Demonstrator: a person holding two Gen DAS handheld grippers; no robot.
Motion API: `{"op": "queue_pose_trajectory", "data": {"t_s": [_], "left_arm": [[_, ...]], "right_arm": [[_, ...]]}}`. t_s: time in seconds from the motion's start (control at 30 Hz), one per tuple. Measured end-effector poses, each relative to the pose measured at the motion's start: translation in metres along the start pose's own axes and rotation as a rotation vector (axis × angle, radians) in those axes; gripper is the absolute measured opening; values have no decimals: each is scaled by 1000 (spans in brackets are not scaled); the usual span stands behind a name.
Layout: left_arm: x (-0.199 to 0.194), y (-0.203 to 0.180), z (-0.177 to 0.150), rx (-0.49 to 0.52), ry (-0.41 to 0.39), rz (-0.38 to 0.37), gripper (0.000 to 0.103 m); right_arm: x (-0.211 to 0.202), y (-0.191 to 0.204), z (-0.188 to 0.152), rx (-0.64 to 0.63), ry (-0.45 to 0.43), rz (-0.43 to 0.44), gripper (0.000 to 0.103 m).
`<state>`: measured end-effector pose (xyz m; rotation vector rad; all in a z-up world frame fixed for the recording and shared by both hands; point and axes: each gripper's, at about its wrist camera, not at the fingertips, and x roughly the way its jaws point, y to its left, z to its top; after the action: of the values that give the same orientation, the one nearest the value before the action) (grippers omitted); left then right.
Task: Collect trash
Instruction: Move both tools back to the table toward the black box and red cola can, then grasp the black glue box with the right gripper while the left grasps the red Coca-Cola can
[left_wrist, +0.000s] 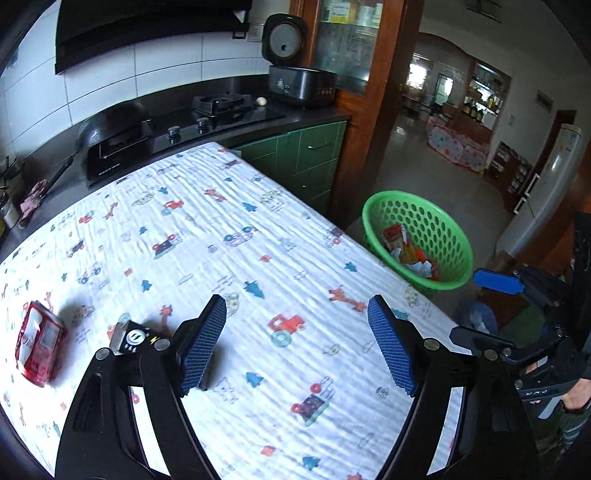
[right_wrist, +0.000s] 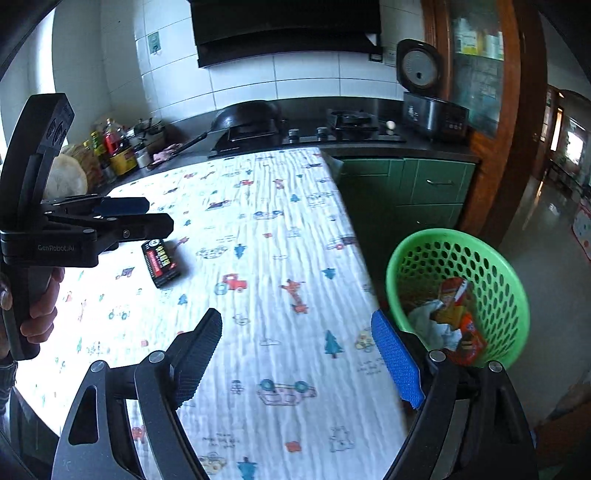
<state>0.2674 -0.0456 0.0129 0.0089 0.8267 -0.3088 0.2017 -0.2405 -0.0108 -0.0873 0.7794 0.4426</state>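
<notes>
Left gripper (left_wrist: 297, 341): jaws stand apart, nothing between the blue pads, held above the patterned tablecloth (left_wrist: 229, 236). Right gripper (right_wrist: 297, 360): jaws likewise apart and empty, over the tablecloth's edge on the side nearest the green basket (right_wrist: 506, 291).

Taking the green basket as reference: it stands on the floor just off the cloth-covered table's edge and holds crumpled white paper (right_wrist: 432, 323) together with red and orange wrappers (right_wrist: 460, 321). On the tablecloth, away from the basket, lies a small black carton (right_wrist: 161, 263) with red print, flat on its side, below the left gripper as seen from the right wrist camera. Further still from the basket, near the cloth's opposite edge, a red can (left_wrist: 37, 349) lies tipped on its side. The two items are apart from one another and neither gripper touches them.

Beyond the table, further from the basket, a dark counter carries a gas hob (left_wrist: 221, 107) and an open rice cooker (left_wrist: 299, 79).
</notes>
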Motion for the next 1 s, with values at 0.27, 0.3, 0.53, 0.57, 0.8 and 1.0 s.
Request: {"op": "queue_pose_trajectory", "data": {"t_s": [0.27, 0.3, 0.53, 0.57, 0.8, 1.0], "left_arm": [[-28, 54, -21, -39, -20, 84, 81], [-32, 60, -24, -45, -22, 93, 82], [-55, 118, -38, -101, -39, 183, 83], [-58, 125, -40, -109, -40, 192, 83], [-74, 180, -53, -159, -38, 276, 83], [-82, 225, -65, -191, -29, 330, 83]], "right_arm": [[29, 61, 9, -86, 34, 80, 82], [33, 69, 10, -96, 40, 89, 82], [69, 121, 19, -169, 86, 157, 82], [74, 126, 20, -177, 92, 164, 82], [121, 163, 30, -222, 147, 217, 82], [158, 184, 39, -275, 186, 230, 81]]}}
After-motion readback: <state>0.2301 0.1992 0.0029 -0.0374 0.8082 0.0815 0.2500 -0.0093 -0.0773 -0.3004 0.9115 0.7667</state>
